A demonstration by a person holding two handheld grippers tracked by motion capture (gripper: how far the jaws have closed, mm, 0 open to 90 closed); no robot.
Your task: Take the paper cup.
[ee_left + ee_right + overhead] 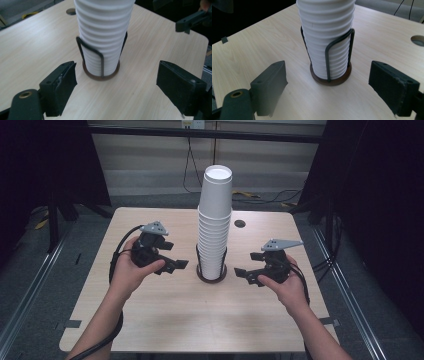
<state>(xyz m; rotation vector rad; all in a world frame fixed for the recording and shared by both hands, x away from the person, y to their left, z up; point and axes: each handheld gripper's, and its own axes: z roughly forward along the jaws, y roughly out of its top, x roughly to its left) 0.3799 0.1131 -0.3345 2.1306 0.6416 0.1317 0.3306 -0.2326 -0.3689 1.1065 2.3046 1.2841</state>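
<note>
Paper cups (216, 215), white and nested upside down into one tall stack, stand at the middle of the table (165, 320) in a cup holder (211, 272) made of a dark round base and upright wire loops. The stack rises well above the loops, so only its lower part is braced; the top cup (218, 182) stands free, base up. In the left gripper view the stack (102, 37) sits straight ahead between the two black jaws, with one wire loop (91, 56) facing the camera; in the right gripper view the stack (325, 37) and the holder base (331, 78) are framed the same way from the other side.

Left gripper (172, 262) and right gripper (247, 270) flank the holder at about base height, each just beside it and touching nothing. Both sets of jaws are spread wide and hold nothing.

Judged from this layout, the step in hand is the approach to take a cup off the stack. To do it well, one gripper should probably rise to the top cup and close lightly on its wall, since paper crushes easily, then lift straight up. The other could steady the stack lower down, above the wire loops, so that neighbouring cups do not follow or the stack tip.
</note>
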